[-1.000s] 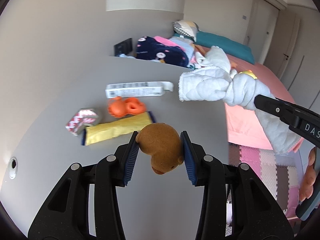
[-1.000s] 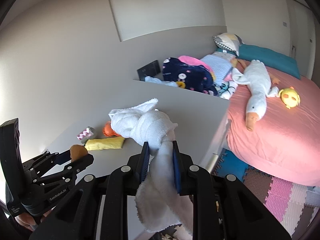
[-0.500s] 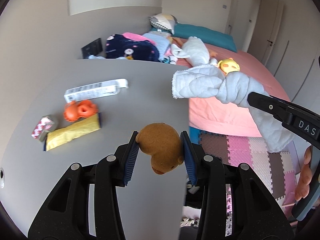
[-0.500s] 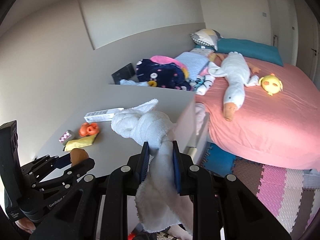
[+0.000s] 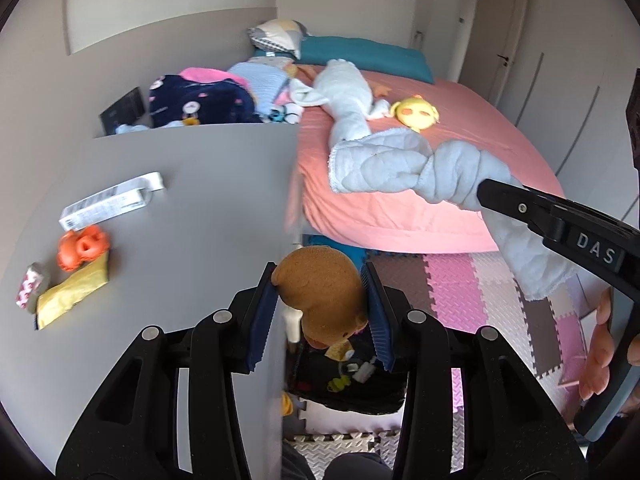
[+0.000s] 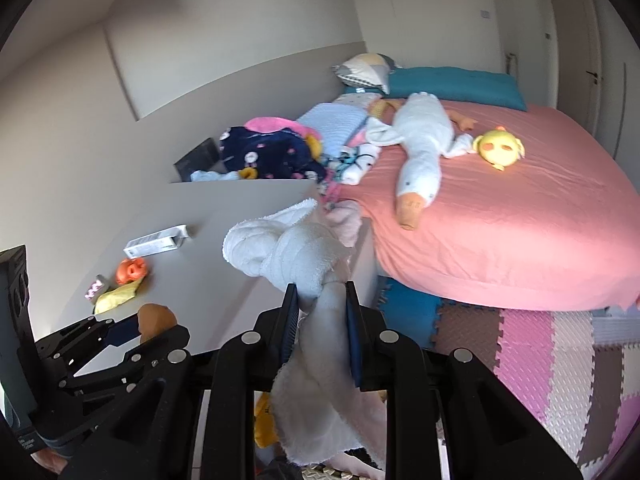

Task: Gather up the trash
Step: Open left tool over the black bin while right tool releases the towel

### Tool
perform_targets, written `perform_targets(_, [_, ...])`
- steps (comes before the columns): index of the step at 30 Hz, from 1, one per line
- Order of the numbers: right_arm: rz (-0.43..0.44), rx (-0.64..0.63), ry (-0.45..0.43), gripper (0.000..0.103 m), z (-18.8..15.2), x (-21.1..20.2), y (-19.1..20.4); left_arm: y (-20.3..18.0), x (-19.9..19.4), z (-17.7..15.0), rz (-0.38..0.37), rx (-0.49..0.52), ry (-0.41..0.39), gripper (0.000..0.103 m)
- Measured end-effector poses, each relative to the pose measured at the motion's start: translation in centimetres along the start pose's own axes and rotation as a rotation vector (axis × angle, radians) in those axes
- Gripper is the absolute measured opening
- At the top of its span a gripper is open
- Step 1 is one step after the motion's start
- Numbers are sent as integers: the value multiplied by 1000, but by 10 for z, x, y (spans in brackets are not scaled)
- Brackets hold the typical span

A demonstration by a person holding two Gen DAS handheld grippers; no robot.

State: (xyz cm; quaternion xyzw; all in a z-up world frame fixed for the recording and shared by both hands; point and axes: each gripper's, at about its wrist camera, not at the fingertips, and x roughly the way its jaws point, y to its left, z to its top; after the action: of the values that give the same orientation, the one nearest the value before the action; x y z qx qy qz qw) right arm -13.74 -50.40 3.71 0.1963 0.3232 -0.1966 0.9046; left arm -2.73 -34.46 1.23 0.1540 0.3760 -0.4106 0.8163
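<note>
Between the blue pads of the left gripper (image 5: 322, 312), in the left wrist view, sits a brown lump (image 5: 320, 296), squeezed from both sides and carried past the right edge of the grey table (image 5: 200, 216). Below it, near the table's foot, a black bin (image 5: 348, 384) shows with scraps already inside. Far left on the table lie a white box (image 5: 108, 202), an orange peel (image 5: 82, 246), a yellow wrapper (image 5: 74, 294) and a small red-and-white packet (image 5: 30, 288). At the right, the right gripper (image 5: 490, 194) holds a knotted white cloth (image 5: 404, 168), seen against the pink bed (image 5: 460, 152). A second ago the lump hung over the tabletop; now it hangs over the floor mats and bin, and the table items have slid to the left edge of the view.

Over in the right wrist view, the right gripper (image 6: 322, 300) is nearly closed, its pads pinching the cloth (image 6: 288, 256) just below the knot, with the tail drooping toward the camera. The left gripper (image 6: 132, 330) appears low left with the lump (image 6: 154, 318) in it. Earlier the cloth was framed over the table; now it sits at the table's right edge, with more bed and mats in sight.

Judging by this, the carry to the bin is under way. Next, each load needs centring over the bin mouth before the jaws let go; the bin is barely visible here.
</note>
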Motion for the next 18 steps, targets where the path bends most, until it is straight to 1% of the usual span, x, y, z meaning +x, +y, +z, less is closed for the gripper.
perform_targets(3, [-20,21,6,24,-2,1,-14,-12,8,1,-28,17,15,42])
perform_targets(13, [-85,92,38,24,-10,9,-57,-47,34,-3,-71,88,77,42])
perform_targets(16, [-101,95,59,27,-10,15,-65,-52,44,-4,-82,94,117,42])
perform_targets(17, [-115,90,67,33,-9,17,-66,-54,47,-4,-86,100,129,45])
perform_targets(18, [-135,88,69,38,-8,19,-68,-57,52,-3,-77,108,149,62])
